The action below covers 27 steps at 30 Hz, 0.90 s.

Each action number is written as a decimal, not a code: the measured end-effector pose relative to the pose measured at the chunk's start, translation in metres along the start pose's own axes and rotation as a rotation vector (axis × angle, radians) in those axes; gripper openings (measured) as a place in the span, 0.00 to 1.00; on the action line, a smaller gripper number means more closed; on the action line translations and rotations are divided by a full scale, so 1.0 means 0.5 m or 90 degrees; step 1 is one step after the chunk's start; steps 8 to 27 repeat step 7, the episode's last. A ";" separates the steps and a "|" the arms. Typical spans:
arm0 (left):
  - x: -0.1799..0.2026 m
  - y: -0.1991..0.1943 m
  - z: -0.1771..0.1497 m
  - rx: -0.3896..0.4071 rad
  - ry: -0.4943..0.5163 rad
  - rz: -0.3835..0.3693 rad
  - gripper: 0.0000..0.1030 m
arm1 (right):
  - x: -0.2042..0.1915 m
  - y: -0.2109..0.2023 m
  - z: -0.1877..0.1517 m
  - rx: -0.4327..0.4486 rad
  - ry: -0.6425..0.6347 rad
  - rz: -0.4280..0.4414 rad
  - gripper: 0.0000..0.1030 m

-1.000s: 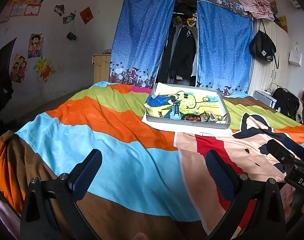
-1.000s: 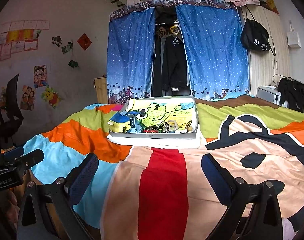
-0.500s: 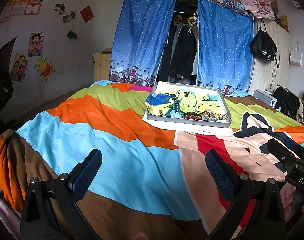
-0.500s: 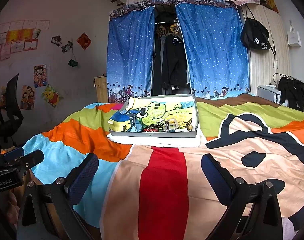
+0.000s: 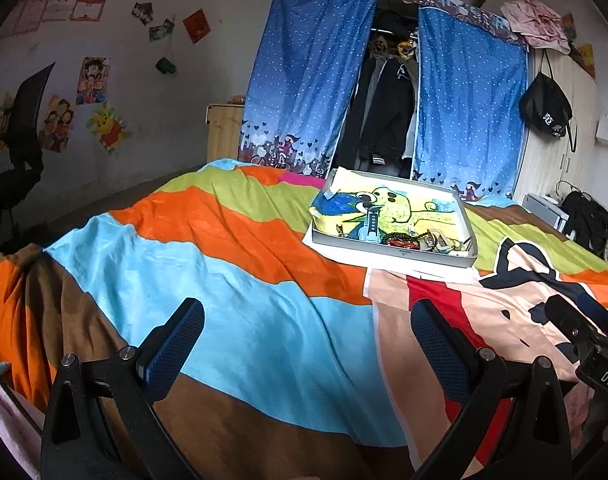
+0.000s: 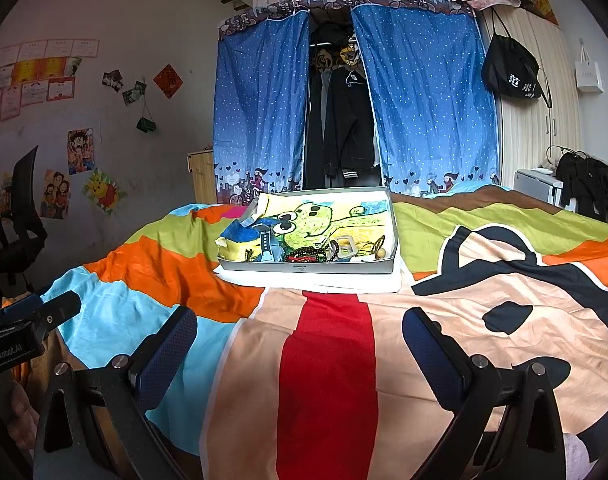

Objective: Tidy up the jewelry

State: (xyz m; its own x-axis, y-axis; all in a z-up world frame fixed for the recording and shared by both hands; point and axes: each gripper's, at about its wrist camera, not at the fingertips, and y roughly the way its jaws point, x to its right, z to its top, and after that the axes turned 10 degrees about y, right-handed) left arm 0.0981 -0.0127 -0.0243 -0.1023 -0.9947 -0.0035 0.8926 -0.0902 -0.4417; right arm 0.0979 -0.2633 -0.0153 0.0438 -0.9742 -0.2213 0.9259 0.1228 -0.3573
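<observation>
I hold my left claw [image 5: 306,334] and right claw [image 6: 299,334] spread wide and empty above the bedspread [image 6: 444,320]; the jewelry [image 6: 324,251] lies in the shallow box [image 6: 304,267] ahead.

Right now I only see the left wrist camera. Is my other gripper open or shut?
Observer: The right wrist view shows the right gripper open, with nothing between its fingers.
Child: What is it pointing at?
Observer: It faces the tray almost head-on, above the blanket's red stripe.
Child: Can that camera see my left one?
Observer: Yes. The left gripper pokes in at its left edge, with GenRobot.AI printed on its side.
</observation>
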 end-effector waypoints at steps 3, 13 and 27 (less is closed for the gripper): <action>-0.003 -0.003 -0.001 0.001 -0.001 0.001 0.98 | 0.000 0.000 0.001 -0.001 0.001 0.000 1.00; 0.000 -0.002 -0.001 -0.001 0.003 0.003 0.98 | -0.001 0.000 0.000 -0.001 0.001 -0.001 1.00; 0.000 -0.002 -0.001 -0.001 0.003 0.003 0.98 | -0.001 0.000 0.000 -0.001 0.001 -0.001 1.00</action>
